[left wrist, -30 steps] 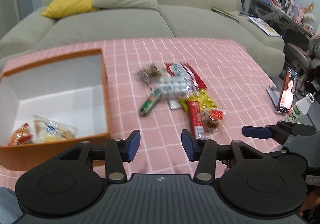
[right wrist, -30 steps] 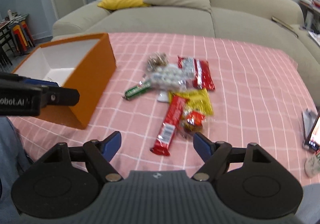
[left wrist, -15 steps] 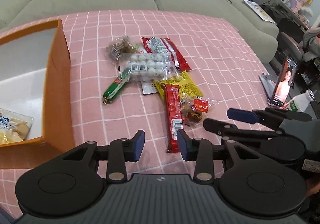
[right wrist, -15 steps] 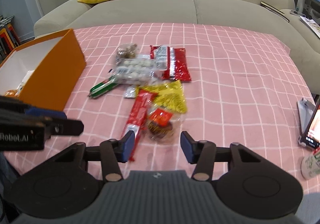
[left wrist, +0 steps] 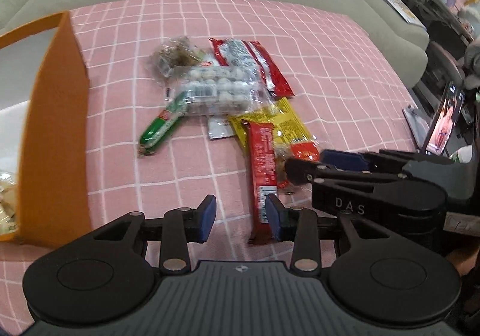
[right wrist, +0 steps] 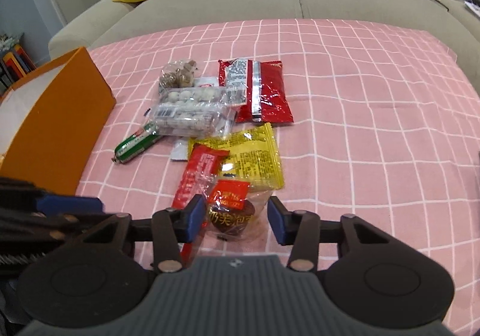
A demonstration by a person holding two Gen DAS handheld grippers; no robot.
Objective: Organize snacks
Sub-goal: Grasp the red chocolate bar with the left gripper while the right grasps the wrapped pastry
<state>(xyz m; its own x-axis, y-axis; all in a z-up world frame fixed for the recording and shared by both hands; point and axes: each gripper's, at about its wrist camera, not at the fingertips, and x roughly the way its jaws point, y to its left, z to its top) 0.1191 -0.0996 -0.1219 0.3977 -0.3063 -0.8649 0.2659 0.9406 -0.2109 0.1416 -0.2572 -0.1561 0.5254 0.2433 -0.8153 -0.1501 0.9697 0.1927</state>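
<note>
Left tongs (left wrist: 238, 217): angled steeply downward, blue pads parted by a moderate gap, nothing between them. Right tongs (right wrist: 233, 217): angled steeply downward just beside the left tongs, on their right. Its jaws are closing, with a clear-wrapped snack between the blue pads; the left pad touches the wrapper, the right pad stands slightly off it.

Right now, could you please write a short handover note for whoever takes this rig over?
Right gripper: jaws closing around the clear packet with a brown cake, not yet clamped.
Left gripper: partly open, empty, its right pad by the long red bar.
Orange box, left of the pile: at least one snack already inside.
Left on the pink cloth: green sausage, white-ball pack, red bag, yellow packet.
</note>
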